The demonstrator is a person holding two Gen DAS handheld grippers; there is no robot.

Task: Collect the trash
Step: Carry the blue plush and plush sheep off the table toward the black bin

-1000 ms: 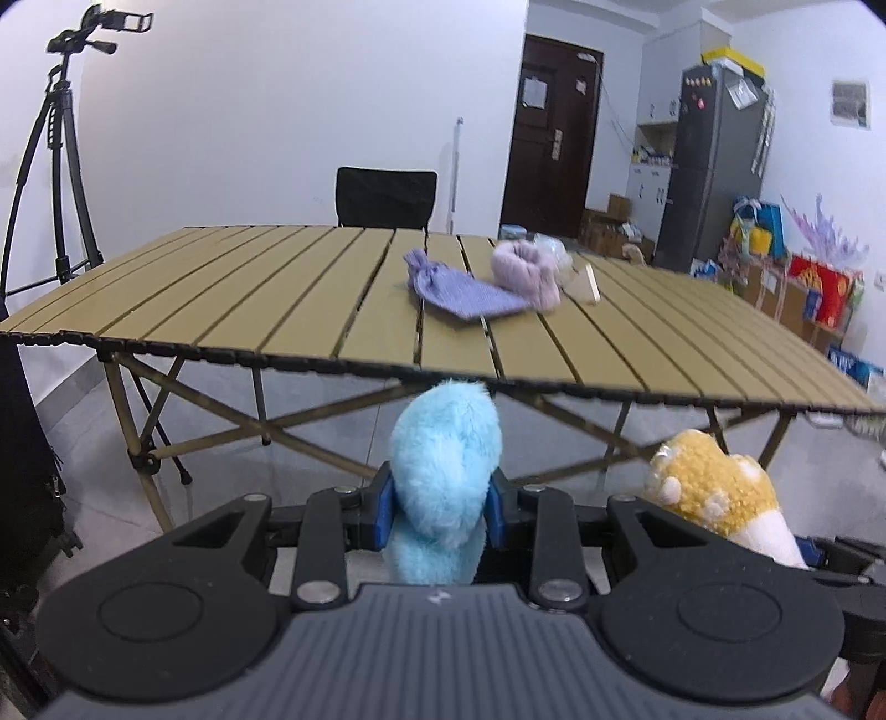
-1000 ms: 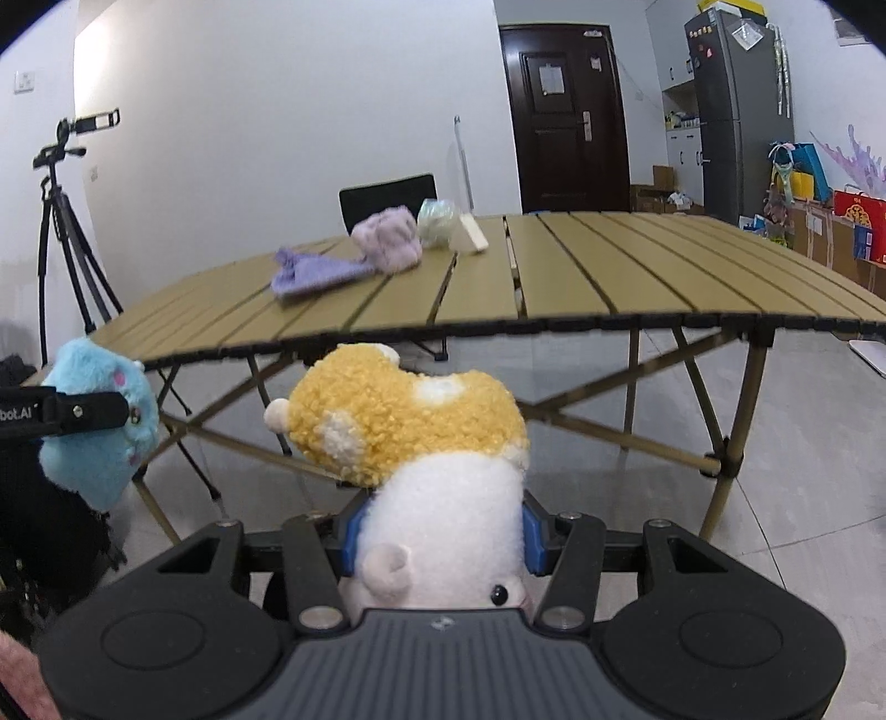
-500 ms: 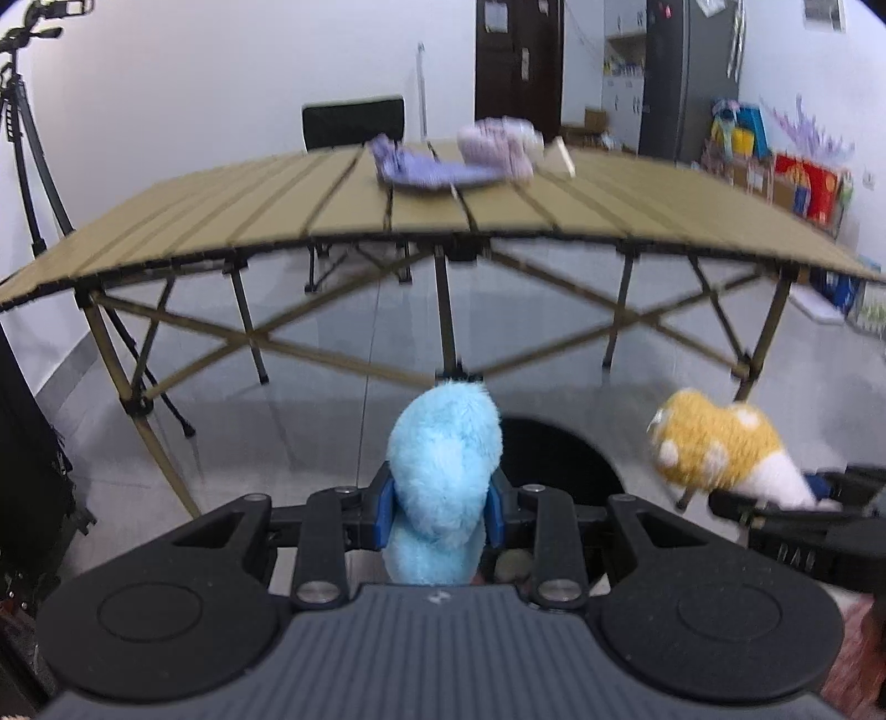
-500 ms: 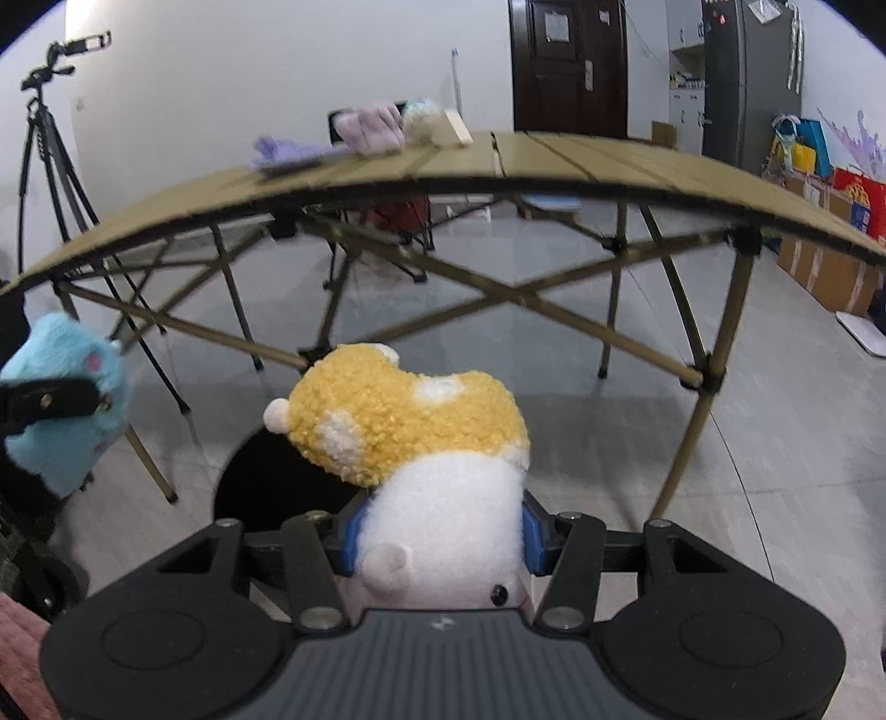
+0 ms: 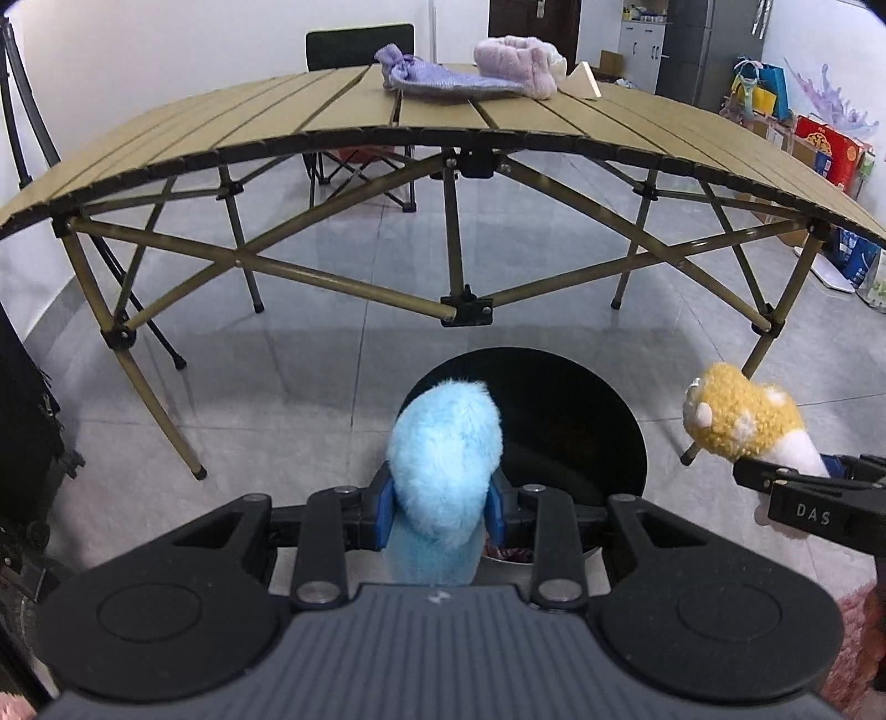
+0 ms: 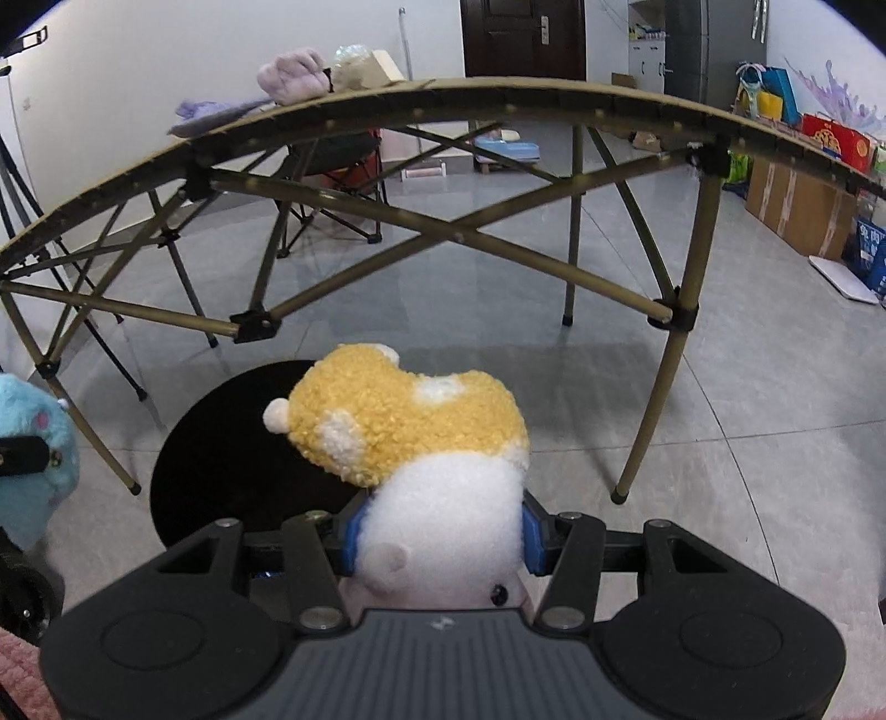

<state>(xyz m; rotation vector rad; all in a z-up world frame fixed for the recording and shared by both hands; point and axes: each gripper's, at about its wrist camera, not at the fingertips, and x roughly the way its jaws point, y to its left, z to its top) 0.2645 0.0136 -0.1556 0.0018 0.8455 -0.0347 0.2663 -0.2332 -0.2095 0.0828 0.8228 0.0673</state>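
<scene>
My left gripper (image 5: 440, 512) is shut on a blue plush toy (image 5: 443, 443) and holds it over the near rim of a round black bin (image 5: 581, 421) on the floor. My right gripper (image 6: 440, 540) is shut on a yellow and white plush toy (image 6: 410, 432), just right of the bin (image 6: 221, 459). The yellow toy also shows in the left wrist view (image 5: 742, 415), and the blue toy at the left edge of the right wrist view (image 6: 33, 437). A purple cloth (image 5: 443, 80), a pink fuzzy slipper (image 5: 515, 55) and a beige block (image 5: 587, 83) lie on the folding table (image 5: 277, 127).
The table's crossed legs (image 5: 459, 310) stand just beyond the bin. A black chair (image 5: 360, 44) is behind the table. A tripod leg (image 5: 22, 122) is at the left. Boxes and bags (image 5: 819, 144) line the right wall by a fridge (image 5: 703, 50).
Both grippers have dropped from table height to below the tabletop and tilted toward the floor. The black bin has come into view beneath the toys.
</scene>
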